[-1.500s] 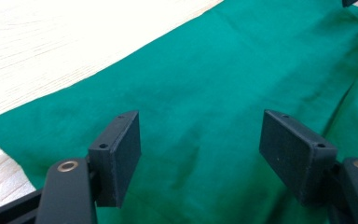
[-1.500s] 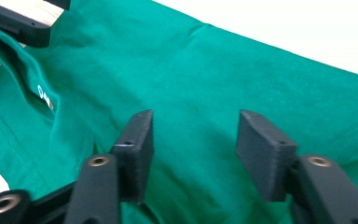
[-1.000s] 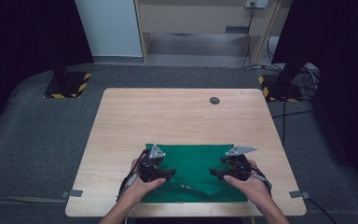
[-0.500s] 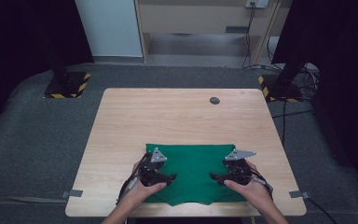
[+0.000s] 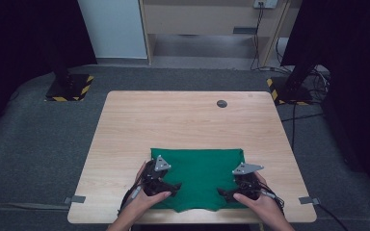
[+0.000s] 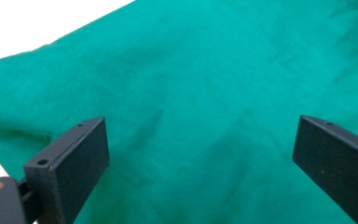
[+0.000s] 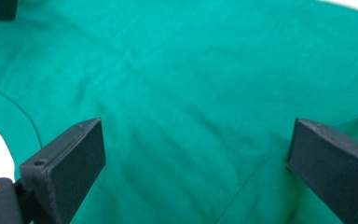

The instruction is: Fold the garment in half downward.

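Release looks done: both grippers, left (image 5: pixel 172 185) and right (image 5: pixel 224 193), have just been opening their fingers, nothing pinched. Lift straight off the green cloth (image 5: pixel 200 173) so its fold on the desk (image 5: pixel 183 120) stays flat.

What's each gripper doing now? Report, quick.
Left gripper: open, jaws just opened, above the green cloth.
Right gripper: open, same, holding nothing.

You have a light wooden table (image 5: pixel 139 125) standing on grey carpet (image 5: pixel 38 139). A green cloth (image 5: pixel 200 171) lies flat on it at the middle of the near edge, its hem just reaching that edge. A small dark round disc (image 5: pixel 221 103) sits near the far edge, toward the far right corner.
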### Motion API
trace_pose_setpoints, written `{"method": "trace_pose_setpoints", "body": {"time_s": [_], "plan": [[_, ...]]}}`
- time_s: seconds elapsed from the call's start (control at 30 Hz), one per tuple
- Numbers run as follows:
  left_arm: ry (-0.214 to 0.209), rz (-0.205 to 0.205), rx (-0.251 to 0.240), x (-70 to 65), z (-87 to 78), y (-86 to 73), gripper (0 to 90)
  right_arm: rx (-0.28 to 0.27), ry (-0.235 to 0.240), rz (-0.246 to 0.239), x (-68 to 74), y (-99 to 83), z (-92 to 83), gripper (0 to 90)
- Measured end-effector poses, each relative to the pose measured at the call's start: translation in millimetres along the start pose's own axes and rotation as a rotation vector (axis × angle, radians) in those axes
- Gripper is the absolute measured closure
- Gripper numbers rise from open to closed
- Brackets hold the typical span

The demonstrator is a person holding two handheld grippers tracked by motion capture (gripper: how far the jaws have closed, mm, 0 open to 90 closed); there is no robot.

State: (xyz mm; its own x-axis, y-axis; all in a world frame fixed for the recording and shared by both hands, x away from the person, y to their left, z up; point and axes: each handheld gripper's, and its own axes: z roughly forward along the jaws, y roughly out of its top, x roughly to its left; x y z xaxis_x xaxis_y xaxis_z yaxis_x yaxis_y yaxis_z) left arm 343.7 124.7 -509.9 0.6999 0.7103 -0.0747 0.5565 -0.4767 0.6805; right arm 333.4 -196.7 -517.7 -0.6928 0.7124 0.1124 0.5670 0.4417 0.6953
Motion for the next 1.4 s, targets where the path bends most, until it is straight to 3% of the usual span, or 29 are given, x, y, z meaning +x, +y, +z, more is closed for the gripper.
{"method": "trace_pose_setpoints", "body": {"time_s": [0.2, 0.43, 0.97, 1.4], "plan": [[0.007, -0.004, 0.027, 3.2, 10.9, -1.1, 4.0, 0.034, -0.023, -0.013, 2.4, -3.6, 9.9, 4.1], [0.027, -0.010, 0.033, 10.5, 20.8, 1.7, 4.2, 0.045, -0.069, -0.068, 5.0, 0.0, 19.6, 2.2], [0.050, -0.007, 0.029, 37.0, 39.9, 21.8, 2.7, 0.037, -0.082, -0.057, -17.9, 20.6, 38.3, 2.0], [0.042, -0.014, 0.023, 39.1, 35.0, 29.2, 3.3, 0.056, -0.076, -0.062, -18.7, 27.8, 36.6, 3.0]]}}
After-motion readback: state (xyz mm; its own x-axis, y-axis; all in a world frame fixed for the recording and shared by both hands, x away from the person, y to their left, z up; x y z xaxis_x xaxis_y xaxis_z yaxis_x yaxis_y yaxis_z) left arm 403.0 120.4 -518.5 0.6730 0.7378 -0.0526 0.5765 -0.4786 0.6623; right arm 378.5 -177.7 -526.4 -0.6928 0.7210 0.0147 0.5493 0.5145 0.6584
